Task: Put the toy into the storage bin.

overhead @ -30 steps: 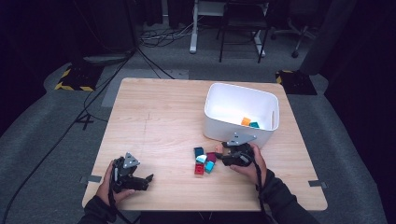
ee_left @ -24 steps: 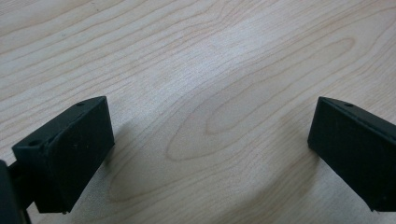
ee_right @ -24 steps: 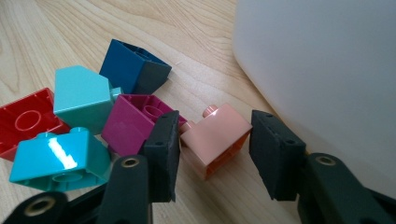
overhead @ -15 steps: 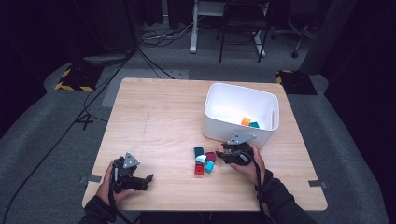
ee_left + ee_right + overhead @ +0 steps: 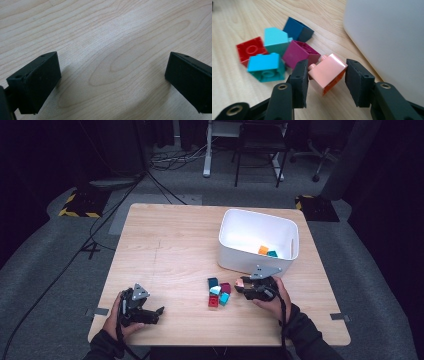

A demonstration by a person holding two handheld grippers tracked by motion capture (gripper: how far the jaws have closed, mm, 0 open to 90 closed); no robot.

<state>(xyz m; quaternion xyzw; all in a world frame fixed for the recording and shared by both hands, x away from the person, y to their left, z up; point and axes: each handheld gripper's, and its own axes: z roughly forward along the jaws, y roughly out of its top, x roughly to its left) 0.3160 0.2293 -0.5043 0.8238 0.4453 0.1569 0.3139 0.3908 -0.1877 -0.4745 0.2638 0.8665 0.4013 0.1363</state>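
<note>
My right gripper point(image 5: 325, 80) is shut on a salmon-pink brick point(image 5: 328, 72), which is tilted and held low over the wood beside the white bin point(image 5: 387, 37). In the high view this gripper point(image 5: 241, 286) sits just in front of the bin point(image 5: 257, 262), right of the loose bricks. Those are a dark blue brick point(image 5: 298, 30), a turquoise one point(image 5: 275, 40), a magenta one point(image 5: 299, 53), a red one point(image 5: 249, 50) and a cyan one point(image 5: 265, 66). My left gripper point(image 5: 156, 312) rests open at the front left, and its jaws point(image 5: 112, 82) stand wide apart over bare wood.
An orange brick point(image 5: 263, 250) and a teal brick point(image 5: 272, 254) lie inside the bin. The wooden table point(image 5: 170, 245) has free room across its left and middle. Dark floor, cables and chair legs lie beyond the far edge.
The right gripper has shifted slightly to the right, away from the brick pile, with the pink brick in it. The left gripper has stayed put.
</note>
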